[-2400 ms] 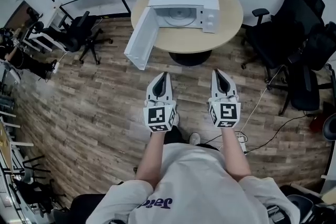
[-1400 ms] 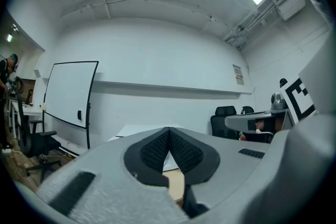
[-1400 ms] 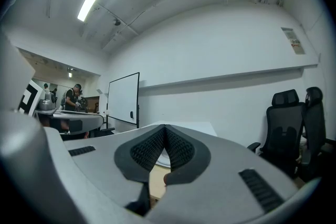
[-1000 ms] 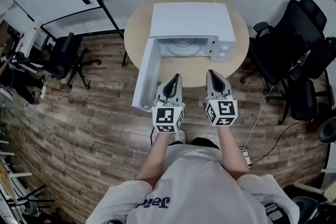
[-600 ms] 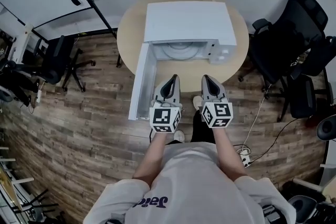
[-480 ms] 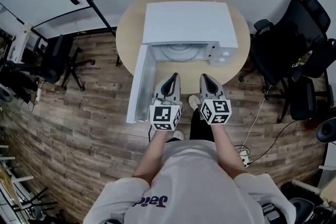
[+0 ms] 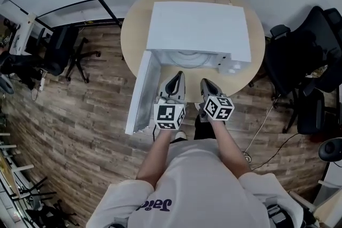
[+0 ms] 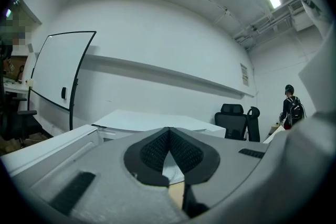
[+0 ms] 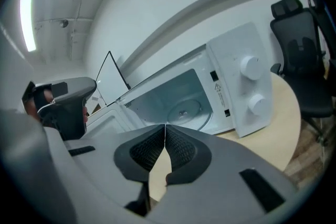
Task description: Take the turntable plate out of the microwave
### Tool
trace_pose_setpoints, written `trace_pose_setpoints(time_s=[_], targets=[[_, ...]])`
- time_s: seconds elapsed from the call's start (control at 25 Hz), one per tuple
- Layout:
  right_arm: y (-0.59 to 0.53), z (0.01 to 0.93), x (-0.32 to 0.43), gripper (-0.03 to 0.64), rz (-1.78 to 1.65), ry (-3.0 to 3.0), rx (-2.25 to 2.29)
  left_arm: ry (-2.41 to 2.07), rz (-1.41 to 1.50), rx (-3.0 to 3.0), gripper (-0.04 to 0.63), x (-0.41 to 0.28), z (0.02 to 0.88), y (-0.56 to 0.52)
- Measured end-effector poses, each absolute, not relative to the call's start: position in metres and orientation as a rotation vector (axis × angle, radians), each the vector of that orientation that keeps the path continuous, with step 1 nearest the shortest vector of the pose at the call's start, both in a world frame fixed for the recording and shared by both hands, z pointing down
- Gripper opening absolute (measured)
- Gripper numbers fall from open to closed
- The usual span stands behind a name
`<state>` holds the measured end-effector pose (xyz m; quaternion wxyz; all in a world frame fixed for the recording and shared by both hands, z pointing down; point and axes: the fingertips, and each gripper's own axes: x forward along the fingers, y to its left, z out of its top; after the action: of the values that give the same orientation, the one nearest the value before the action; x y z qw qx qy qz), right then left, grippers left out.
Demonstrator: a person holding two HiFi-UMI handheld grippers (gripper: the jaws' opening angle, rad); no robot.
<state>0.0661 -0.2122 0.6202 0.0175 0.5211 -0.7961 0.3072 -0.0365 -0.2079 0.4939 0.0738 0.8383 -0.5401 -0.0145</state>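
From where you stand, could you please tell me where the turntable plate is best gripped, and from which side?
Probably its near rim, coming in level through the open front: the turntable plate lies flat on the floor of the microwave, walled on every other side, so only that edge offers itself.

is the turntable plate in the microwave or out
In: the turntable plate lies flat on the cavity floor of the microwave, whose door hangs open.
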Motion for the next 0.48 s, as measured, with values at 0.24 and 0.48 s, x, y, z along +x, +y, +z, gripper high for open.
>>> trace_pose_setpoints(time_s=[0.24, 0.48], targets=[[-0.230, 0.660, 0.059, 0.015, 1.268, -2.426, 1.562, -1.657, 0.002, 2.465, 0.014, -0.041, 0.513, -0.220], [-0.248, 0.681, 0.050, 0.018, 1.638, -2.434, 1.534, -1.676, 0.018, 2.410, 0.014, -0.051, 0.525, -0.235]])
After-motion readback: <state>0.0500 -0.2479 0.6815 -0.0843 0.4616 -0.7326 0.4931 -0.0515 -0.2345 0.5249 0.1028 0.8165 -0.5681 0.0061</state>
